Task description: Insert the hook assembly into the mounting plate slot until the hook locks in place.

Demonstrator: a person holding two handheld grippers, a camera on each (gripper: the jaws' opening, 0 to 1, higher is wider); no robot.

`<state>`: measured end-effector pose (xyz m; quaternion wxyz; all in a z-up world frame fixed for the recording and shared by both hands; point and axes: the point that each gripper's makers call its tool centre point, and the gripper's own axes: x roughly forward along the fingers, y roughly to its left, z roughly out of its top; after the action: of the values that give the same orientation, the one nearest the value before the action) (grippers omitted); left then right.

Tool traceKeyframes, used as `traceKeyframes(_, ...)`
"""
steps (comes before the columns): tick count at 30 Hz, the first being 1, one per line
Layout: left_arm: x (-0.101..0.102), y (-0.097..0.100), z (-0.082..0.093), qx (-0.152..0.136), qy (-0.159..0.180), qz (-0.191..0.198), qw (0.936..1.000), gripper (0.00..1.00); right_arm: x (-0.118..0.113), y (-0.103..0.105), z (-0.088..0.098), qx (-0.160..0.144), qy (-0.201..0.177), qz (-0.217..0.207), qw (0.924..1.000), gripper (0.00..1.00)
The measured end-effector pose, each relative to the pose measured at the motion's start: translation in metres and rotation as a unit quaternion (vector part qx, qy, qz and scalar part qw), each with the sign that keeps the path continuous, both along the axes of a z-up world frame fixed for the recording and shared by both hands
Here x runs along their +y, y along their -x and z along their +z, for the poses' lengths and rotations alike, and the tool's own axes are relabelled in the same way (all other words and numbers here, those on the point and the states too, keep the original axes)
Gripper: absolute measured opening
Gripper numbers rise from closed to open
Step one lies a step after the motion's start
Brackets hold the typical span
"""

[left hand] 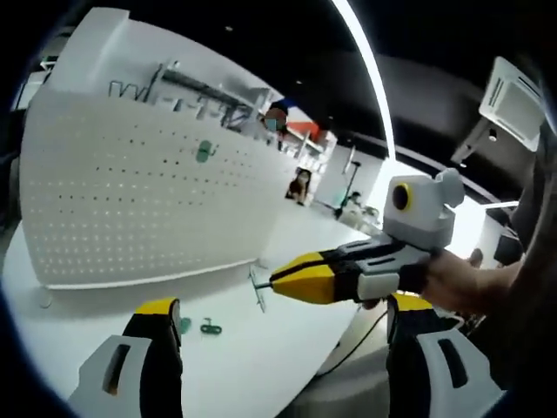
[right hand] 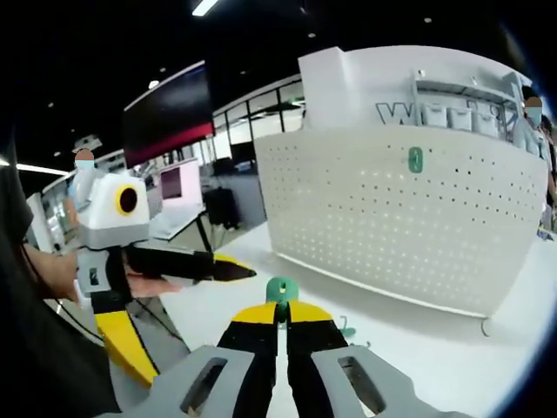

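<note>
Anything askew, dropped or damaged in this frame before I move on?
Nothing looks damaged or spilled. The right gripper is shut on a hook assembly. One green hook base sits on the pegboard; spare green parts lie loose on the white table, apparently as stock.

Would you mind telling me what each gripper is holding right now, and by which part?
The right gripper is shut on a green-based hook, pinching its base. The left gripper is open and holds nothing.

Only a large grey "W" can be read, on the white wall [right hand: 365, 78] above the pegboard [right hand: 392, 209].
</note>
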<state>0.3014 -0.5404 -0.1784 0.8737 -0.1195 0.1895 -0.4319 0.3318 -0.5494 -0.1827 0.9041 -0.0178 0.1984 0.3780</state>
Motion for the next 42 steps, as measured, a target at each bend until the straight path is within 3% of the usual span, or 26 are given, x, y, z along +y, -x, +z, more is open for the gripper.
traceKeyframes(7,-0.003,0.008,0.003,0.001,0.001,-0.014,0.9999,1.0,-0.001,-0.01,0.003,-0.008,0.002,-0.005,1.0,0.0)
traceKeyframes(12,0.005,0.006,0.006,-0.014,-0.018,0.006,0.9997,1.0,-0.004,-0.021,0.008,-0.023,-0.001,-0.02,0.9995,0.0)
traceKeyframes(15,0.008,0.005,0.008,-0.023,-0.025,0.013,0.9993,1.0,-0.012,-0.034,0.0,-0.032,0.014,-0.039,0.9986,0.0)
traceKeyframes(19,0.012,0.003,0.009,-0.013,-0.013,0.013,0.9998,1.0,-0.02,-0.045,0.002,-0.047,0.014,-0.059,0.997,0.0)
traceKeyframes(28,0.022,-0.005,0.013,-0.014,-0.009,0.033,0.9993,1.0,-0.042,-0.072,0.029,-0.117,0.009,-0.122,0.9856,0.0)
traceKeyframes(42,0.028,-0.012,0.014,-0.011,-0.01,0.041,0.999,1.0,-0.07,-0.114,0.049,-0.156,0.006,-0.171,0.9727,0.0)
